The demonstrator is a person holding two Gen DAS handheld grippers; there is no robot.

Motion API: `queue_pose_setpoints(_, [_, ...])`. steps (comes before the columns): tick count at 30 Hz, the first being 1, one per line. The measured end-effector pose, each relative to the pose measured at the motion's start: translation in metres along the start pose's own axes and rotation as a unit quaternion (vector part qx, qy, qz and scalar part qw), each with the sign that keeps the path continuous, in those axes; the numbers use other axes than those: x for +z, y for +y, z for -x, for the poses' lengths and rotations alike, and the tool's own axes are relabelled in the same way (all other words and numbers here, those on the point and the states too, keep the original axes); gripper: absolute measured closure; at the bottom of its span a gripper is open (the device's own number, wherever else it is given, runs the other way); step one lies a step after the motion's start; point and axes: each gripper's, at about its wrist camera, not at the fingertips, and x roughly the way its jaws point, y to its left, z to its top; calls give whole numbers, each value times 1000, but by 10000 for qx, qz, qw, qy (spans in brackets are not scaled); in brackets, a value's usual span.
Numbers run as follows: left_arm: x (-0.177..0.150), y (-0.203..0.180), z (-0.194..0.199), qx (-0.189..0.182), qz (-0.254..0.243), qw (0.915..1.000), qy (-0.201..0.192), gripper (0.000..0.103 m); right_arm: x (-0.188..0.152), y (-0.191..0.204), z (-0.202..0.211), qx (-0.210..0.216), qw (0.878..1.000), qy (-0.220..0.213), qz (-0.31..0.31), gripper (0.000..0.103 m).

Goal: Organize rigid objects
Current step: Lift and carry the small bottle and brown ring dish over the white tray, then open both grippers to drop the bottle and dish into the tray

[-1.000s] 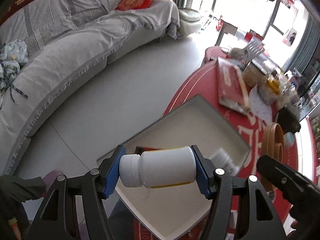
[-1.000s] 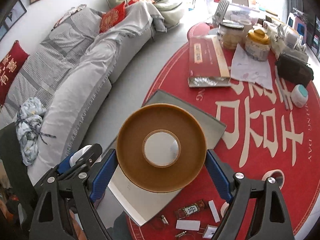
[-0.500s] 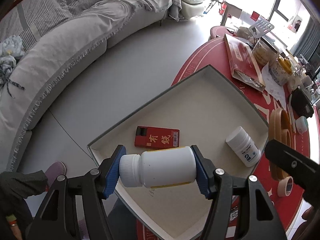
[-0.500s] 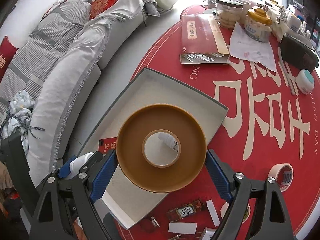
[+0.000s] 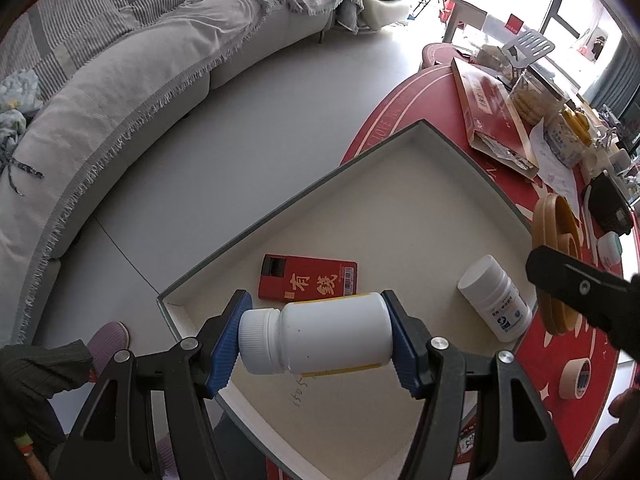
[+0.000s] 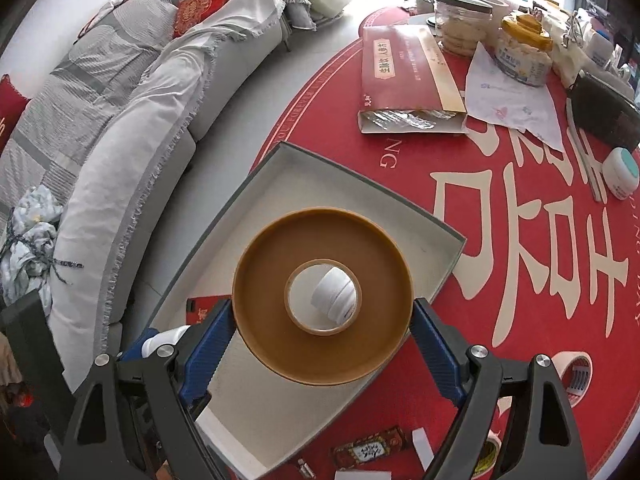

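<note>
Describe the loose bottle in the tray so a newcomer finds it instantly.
On the red table sits a shallow grey tray. The loose bottle lies on its side near the tray's right edge, past the red box. Unlike the held bottle, it has a blue-printed label.

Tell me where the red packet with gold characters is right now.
In the left wrist view, the red packet lies flat inside the shallow tray, just beyond the held white bottle and left of the second white bottle.

Your tape roll (image 6: 322, 344) hides most of the lying bottle (image 6: 335, 297); your held bottle (image 5: 320, 334) covers the red box's (image 5: 308, 278) near edge.
</note>
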Motion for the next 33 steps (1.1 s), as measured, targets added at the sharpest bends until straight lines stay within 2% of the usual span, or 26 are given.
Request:
queue_pose_setpoints(9, [7,-14,-16,-54,-59,9999,132,35,15,-19,-22,-158,9996,16,-219,15])
queue_pose_setpoints(18, [12,-22,-32,-161,-197,9994,229,34,28,-20,-53,-210,9994,164,-242,15])
queue_pose_setpoints(19, [12,-23,-33,-133,-245,9994,229,31,28,-20,-55,-221,9993,174,-233,15])
queue_pose_setpoints(20, [11,-24,-34,-90,-290,9993,222,22,28,-20,-58,-198,9993,214,-235,15])
queue_pose_setpoints(22, [9,-23,-34,-61,-310,9992,227,18,28,-24,-60,-160,9989,296,-317,14])
queue_pose_setpoints(24, [8,-21,-35,-103,-263,9992,278,14,26,-28,-59,-75,9985,338,-418,0])
queue_pose_setpoints(27, [5,-16,-32,-170,-182,9994,245,14,23,-33,-49,39,9984,246,-515,0])
queue_pose_setpoints(33, [-2,-7,-12,-261,-152,9995,15,13,9,-47,-20,-82,9982,132,-587,0])
